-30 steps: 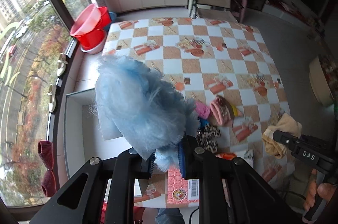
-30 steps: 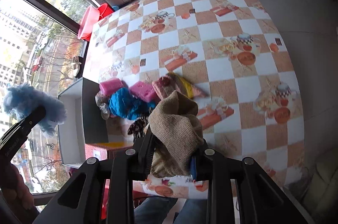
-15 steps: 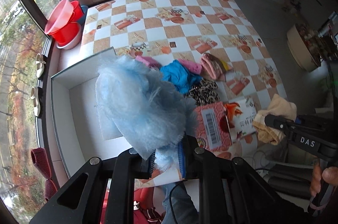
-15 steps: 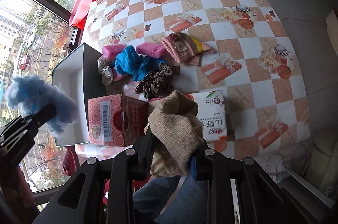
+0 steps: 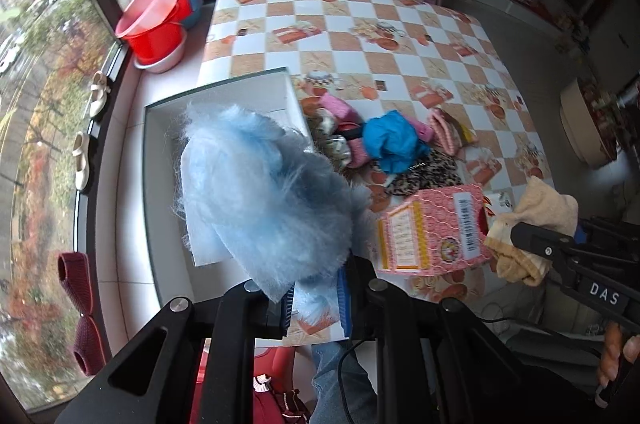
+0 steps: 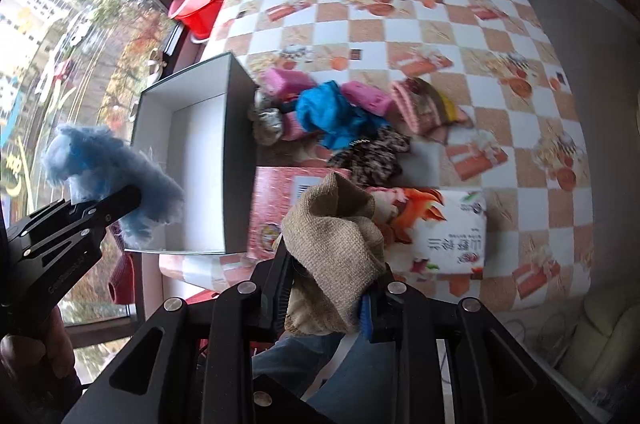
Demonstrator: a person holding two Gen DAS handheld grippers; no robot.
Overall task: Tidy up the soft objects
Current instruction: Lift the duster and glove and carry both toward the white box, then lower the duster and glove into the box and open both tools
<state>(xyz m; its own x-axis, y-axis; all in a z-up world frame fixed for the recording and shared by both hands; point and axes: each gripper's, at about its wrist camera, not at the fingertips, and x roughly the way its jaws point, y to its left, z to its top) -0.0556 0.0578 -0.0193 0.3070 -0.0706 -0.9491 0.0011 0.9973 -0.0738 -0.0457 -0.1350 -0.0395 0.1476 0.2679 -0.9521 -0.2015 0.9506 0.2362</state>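
- Between the left tongs (image 5: 316, 298), a fluffy pale-blue fibre tuft (image 5: 260, 199) hangs over the open white box (image 6: 200, 127): feather-light, squashy, best pinched at its base.
- Right tongs (image 6: 326, 298) are clamped tight on a tan burlap cloth (image 6: 336, 236), limp and coarse.
- At twelve o'clock, a heap of soft items (image 6: 340, 115) lies on the checkered tabletop (image 6: 420, 23).
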